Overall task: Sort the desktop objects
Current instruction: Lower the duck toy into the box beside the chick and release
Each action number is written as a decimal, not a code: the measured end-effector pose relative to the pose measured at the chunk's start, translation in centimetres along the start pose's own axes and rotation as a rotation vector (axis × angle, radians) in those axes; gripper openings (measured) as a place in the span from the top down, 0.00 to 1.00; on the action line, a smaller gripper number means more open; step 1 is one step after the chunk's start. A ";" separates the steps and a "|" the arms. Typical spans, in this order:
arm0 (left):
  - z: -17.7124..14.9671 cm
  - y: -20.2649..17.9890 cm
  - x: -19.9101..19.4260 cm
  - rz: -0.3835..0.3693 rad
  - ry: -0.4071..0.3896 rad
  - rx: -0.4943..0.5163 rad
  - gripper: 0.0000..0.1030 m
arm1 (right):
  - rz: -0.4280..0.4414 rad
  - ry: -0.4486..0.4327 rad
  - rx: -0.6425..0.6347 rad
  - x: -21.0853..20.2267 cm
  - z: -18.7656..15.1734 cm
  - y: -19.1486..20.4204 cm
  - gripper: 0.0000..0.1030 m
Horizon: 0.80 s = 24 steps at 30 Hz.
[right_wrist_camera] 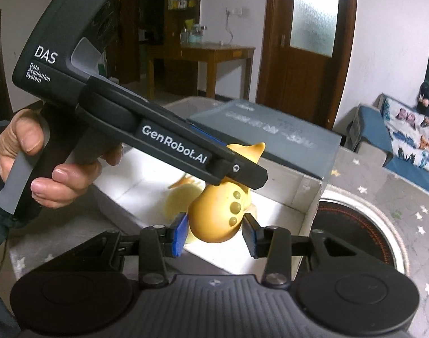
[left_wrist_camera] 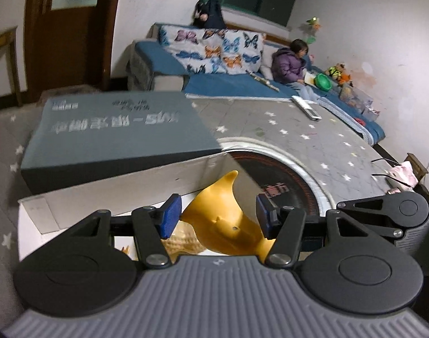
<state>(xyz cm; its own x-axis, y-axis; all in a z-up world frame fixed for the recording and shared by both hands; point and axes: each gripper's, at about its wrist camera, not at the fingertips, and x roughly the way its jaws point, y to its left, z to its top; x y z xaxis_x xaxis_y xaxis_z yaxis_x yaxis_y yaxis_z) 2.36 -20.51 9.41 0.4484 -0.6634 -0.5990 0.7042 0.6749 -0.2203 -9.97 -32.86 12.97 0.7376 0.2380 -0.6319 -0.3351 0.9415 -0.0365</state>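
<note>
A yellow plastic toy (left_wrist_camera: 225, 219) with a pointed tip and round spots (right_wrist_camera: 220, 211) hangs over the open white box (left_wrist_camera: 101, 197). My left gripper (left_wrist_camera: 214, 217) is around the toy with its blue pads apart at the toy's sides; in the right wrist view the left gripper (right_wrist_camera: 186, 152) reaches over the toy from above. My right gripper (right_wrist_camera: 214, 233) is open, with the toy's rounded bottom between its pads, the left pad close to it. A pale yellow object (right_wrist_camera: 180, 200) lies inside the box (right_wrist_camera: 285, 211) under the toy.
The box's dark grey lid (left_wrist_camera: 115, 129) stands open behind it. A round black burner with a white rim (left_wrist_camera: 285, 180) is set in the star-patterned tabletop (left_wrist_camera: 313, 140). A remote (left_wrist_camera: 306, 107) lies at the far edge. A sofa with a seated child (left_wrist_camera: 290, 62) is beyond.
</note>
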 end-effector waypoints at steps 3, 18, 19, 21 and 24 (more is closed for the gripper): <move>0.1 1.1 1.6 0.007 0.025 -0.025 0.44 | 0.013 0.033 0.010 1.7 -0.2 -0.9 0.60; -0.5 2.0 2.6 0.026 0.051 -0.033 0.44 | 0.026 0.144 0.023 5.7 -1.1 -2.5 0.59; -0.5 2.0 2.4 0.026 0.048 -0.032 0.44 | 0.023 0.144 0.023 5.7 -1.1 -2.5 0.58; -0.7 1.8 1.7 0.025 0.039 -0.028 0.44 | 0.014 0.143 0.022 5.5 -1.1 -2.4 0.58; -0.8 1.4 0.6 0.026 0.018 -0.015 0.44 | 0.006 0.141 0.027 5.3 -1.1 -2.3 0.57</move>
<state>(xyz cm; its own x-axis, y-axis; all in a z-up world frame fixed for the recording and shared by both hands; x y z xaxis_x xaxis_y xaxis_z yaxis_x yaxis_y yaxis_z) 3.15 -19.74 8.17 0.4566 -0.6394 -0.6187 0.6836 0.6972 -0.2160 -5.94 -34.06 8.89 0.6450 0.2098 -0.7348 -0.3222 0.9466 -0.0126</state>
